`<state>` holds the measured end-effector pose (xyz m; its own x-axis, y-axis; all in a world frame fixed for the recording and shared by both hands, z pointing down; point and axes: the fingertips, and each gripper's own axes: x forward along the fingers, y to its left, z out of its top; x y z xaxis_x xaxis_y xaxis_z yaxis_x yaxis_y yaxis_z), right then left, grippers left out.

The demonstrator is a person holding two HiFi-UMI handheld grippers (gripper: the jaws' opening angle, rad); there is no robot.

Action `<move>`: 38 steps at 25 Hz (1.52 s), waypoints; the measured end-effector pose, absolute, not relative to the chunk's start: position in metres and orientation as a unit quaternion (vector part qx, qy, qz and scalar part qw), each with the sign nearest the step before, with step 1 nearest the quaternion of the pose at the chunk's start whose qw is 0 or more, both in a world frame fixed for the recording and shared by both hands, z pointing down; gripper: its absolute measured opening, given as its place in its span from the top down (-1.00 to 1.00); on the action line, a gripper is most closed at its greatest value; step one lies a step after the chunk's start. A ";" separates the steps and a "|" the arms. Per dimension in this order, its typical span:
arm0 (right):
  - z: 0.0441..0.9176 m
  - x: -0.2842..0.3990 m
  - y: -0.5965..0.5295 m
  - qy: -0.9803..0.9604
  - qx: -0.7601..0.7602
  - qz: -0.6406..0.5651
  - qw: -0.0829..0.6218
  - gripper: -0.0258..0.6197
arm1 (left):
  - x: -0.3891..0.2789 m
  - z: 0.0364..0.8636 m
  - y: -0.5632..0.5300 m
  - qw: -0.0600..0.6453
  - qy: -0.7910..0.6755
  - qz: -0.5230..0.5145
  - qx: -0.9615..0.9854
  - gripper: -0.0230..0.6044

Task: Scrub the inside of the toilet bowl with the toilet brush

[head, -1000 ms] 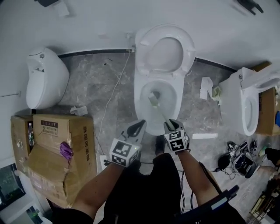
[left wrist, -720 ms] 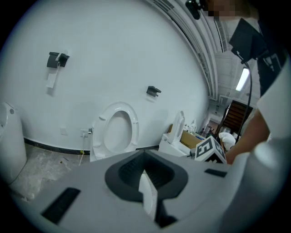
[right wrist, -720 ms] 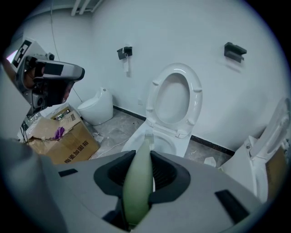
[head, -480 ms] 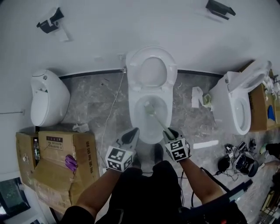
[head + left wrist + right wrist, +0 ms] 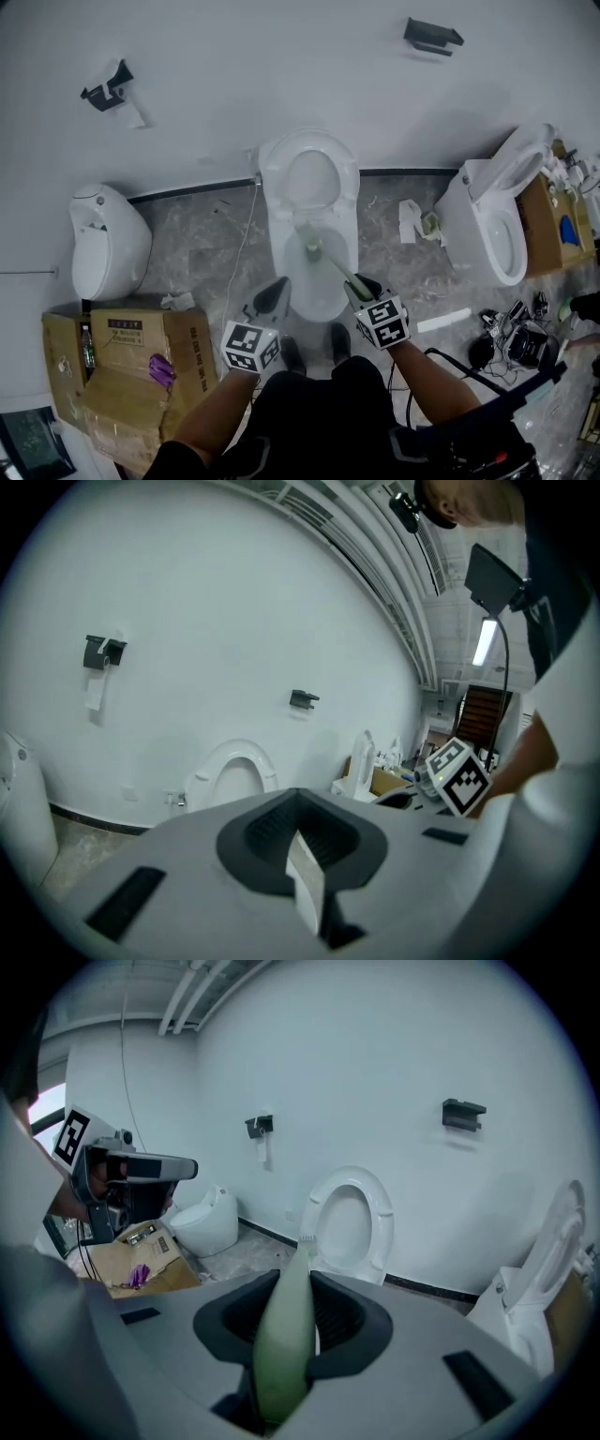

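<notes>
Right gripper jaws clamp the pale green toilet brush, head inside the toilet bowl toward 10 o'clock; left gripper jaws closed, empty, at the bowl's 8 o'clock

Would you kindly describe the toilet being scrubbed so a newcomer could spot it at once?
Against the white wall, between the rounded closed unit and the sideways toilet, stands the middle toilet. Only it has a pale green brush in its bowl.

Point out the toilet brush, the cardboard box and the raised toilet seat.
toilet brush (image 5: 313, 247): head view, on the brush head inside the bowl.
cardboard box (image 5: 127, 361): head view, on its top flap.
toilet seat (image 5: 349, 178): head view, on the right side of the raised ring.
</notes>
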<state>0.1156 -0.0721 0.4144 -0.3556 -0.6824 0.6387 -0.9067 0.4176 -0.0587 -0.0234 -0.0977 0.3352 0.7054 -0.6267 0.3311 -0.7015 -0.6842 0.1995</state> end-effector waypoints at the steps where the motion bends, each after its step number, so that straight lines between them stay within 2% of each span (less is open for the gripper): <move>1: 0.407 0.116 -0.073 -0.798 0.502 0.206 0.262 0.59 | -0.024 0.330 -0.099 0.159 -0.368 0.115 0.909 0.90; 19: 0.309 0.136 -0.074 -0.814 0.526 0.177 0.171 0.59 | -0.035 0.260 -0.104 0.139 -0.400 0.072 0.903 0.90; 32: 0.274 0.149 -0.067 -0.813 0.544 0.144 0.154 0.59 | -0.038 0.224 -0.106 0.102 -0.421 0.055 0.900 0.90; 38: 0.266 0.153 -0.068 -0.810 0.549 0.140 0.148 0.59 | -0.036 0.221 -0.105 0.110 -0.422 0.039 0.899 0.90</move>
